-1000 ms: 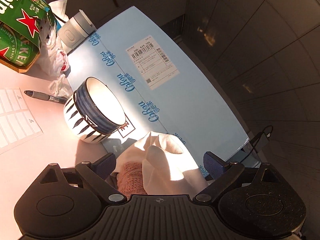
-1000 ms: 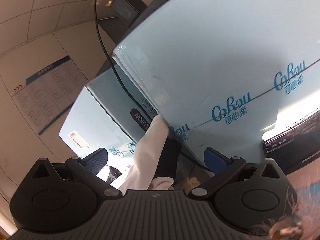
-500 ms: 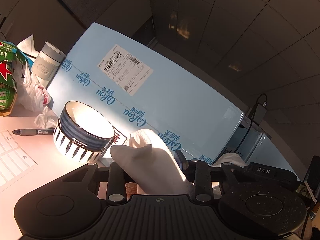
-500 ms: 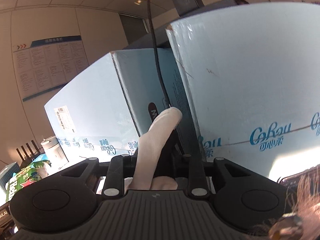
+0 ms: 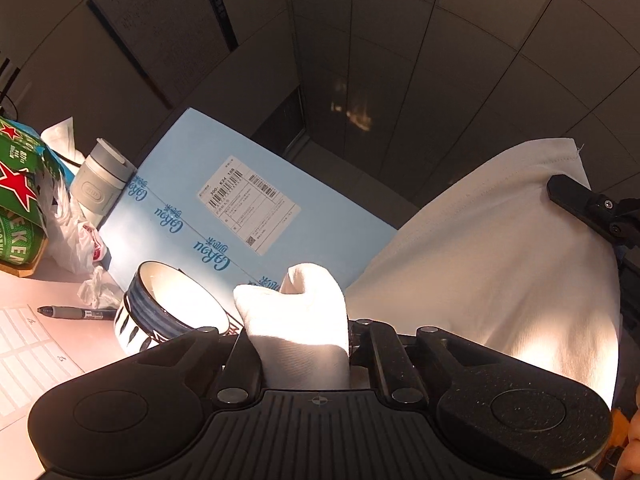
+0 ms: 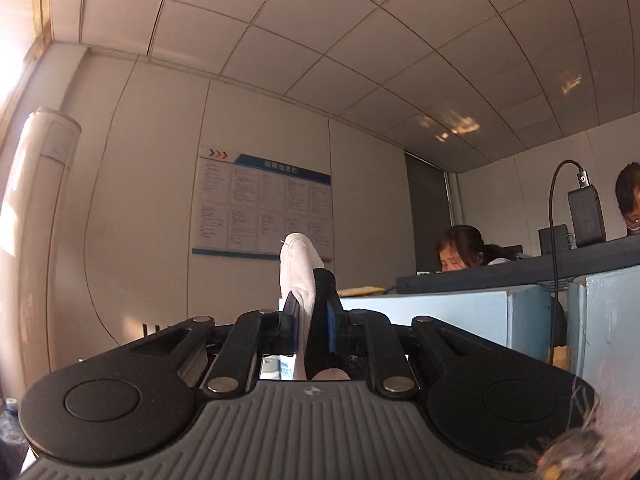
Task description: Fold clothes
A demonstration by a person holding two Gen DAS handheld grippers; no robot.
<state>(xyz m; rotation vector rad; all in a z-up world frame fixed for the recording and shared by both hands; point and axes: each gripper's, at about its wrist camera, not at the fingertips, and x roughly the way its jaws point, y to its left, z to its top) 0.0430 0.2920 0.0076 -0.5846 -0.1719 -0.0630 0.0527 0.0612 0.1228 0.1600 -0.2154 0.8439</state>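
**Inspector A:** What was the state of the left tool (image 5: 298, 332)?

**Inspector B:** Its 2 fingers were drawn in and pinched a bunched fold of the white garment (image 5: 492, 264). The fold stood up between them, lit by sun. The rest of the cloth spread as a broad sheet toward the right of the left wrist view, lifted off the tabletop (image 5: 60, 292).

**Inspector A:** And the right tool (image 6: 308, 320)?

**Inspector B:** Also pressed together on the same garment. In the right wrist view a narrow white tip of cloth rose between the blue pads (image 6: 331, 322), against the wall and ceiling.

**Inspector A:** What lay on the tabletop?

**Inspector B:** A blue-and-white bowl (image 5: 172, 312) stood just beside the left tool, touching or nearly touching the light blue carton (image 5: 208, 216) at the far edge. A black pen (image 5: 76, 313) lay near the bowl, a sheet of labels (image 5: 28, 352) at the near left corner. A grey cup (image 5: 102, 184) and green beer cartons (image 5: 20, 204) stood at the far left, with crumpled plastic bags (image 5: 68, 224) between.

**Inspector A:** Anyone in view?

**Inspector B:** 2 seated people (image 6: 464, 250) behind a partition.
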